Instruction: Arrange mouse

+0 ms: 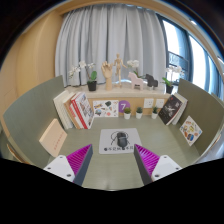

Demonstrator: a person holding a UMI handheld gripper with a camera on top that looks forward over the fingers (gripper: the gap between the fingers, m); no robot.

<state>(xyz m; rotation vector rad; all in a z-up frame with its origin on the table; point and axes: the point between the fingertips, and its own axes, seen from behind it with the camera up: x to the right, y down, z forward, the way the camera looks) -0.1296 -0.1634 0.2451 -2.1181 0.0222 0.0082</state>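
While the tool gapes, no mouse shows.

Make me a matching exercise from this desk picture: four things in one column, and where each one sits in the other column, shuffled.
Things:
1. white orchid
2. row of books
3. printed mat
4. purple cube

Places:
A. just ahead of the fingers of the open hand-held gripper
B. on top of the wooden shelf, in front of the curtain
C. standing to the left of the mat
D. beyond the mat, at the foot of the shelf

Pairs: 1-B, 2-C, 3-A, 4-D
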